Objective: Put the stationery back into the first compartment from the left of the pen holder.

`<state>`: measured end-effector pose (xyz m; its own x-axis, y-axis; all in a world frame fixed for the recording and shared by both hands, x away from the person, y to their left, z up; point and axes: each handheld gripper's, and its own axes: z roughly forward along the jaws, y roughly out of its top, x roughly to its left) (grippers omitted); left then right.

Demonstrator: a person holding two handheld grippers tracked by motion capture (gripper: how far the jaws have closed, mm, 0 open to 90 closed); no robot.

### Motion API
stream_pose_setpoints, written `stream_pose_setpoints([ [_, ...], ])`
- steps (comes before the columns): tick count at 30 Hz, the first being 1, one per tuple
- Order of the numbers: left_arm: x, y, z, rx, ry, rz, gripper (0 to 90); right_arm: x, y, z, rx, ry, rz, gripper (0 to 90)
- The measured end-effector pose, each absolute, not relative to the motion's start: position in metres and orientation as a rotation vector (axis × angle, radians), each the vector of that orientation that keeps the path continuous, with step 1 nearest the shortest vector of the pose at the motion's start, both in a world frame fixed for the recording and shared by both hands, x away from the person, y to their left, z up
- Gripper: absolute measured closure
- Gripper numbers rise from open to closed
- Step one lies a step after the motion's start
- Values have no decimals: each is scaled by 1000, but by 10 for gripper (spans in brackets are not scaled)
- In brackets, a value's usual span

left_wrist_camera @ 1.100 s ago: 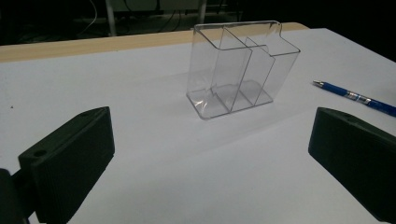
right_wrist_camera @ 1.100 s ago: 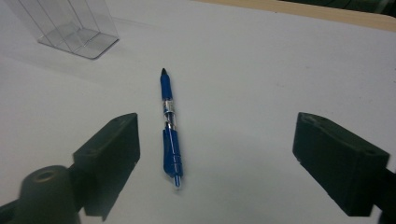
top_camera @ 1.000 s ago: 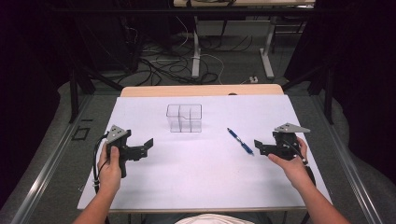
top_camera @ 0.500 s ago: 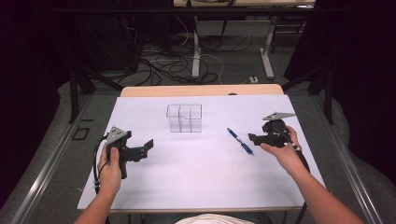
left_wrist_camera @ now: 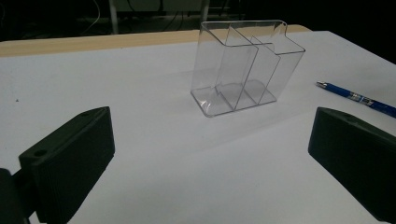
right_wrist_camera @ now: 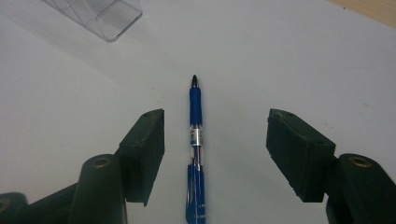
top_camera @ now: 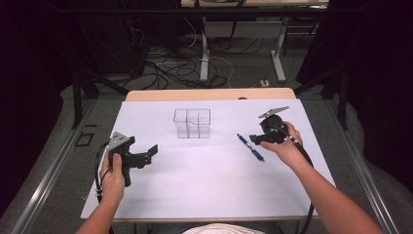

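While the pen (right_wrist_camera: 195,154) lies ungripped between the narrowing right gripper (right_wrist_camera: 215,149) jaws, nothing has been lifted; the left gripper (left_wrist_camera: 210,163) is held wide.

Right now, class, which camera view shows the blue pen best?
The right gripper view: the pen lies close up between its open jaws. The high view shows it small; the left gripper view catches part at the edge.

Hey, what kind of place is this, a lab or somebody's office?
Most likely a lab or recording workspace: a white-covered table fenced by dark curtains, loose cables across the floor behind it, and a handheld tool over a blue pen.
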<state>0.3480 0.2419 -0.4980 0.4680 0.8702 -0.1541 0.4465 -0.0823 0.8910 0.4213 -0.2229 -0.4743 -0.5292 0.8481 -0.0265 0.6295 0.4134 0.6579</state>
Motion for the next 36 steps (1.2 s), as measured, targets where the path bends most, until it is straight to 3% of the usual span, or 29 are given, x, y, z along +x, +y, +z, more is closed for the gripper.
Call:
stream_pose_setpoints([
  [25,350,249,-499,1694,1157,531,3,464,-198,-495,1358,2517,620,554],
  [27,350,249,-499,1693,1159,528,3,465,-196,-505,1337,2451,786,561],
  [33,351,249,-500,1692,1165,521,3,469,-195,-503,1363,2550,585,582],
  [35,351,249,-500,1691,1166,519,3,470,-193,-515,1339,2471,751,591],
  [36,351,249,-500,1692,1168,517,3,471,-193,-507,1352,2557,571,592],
])
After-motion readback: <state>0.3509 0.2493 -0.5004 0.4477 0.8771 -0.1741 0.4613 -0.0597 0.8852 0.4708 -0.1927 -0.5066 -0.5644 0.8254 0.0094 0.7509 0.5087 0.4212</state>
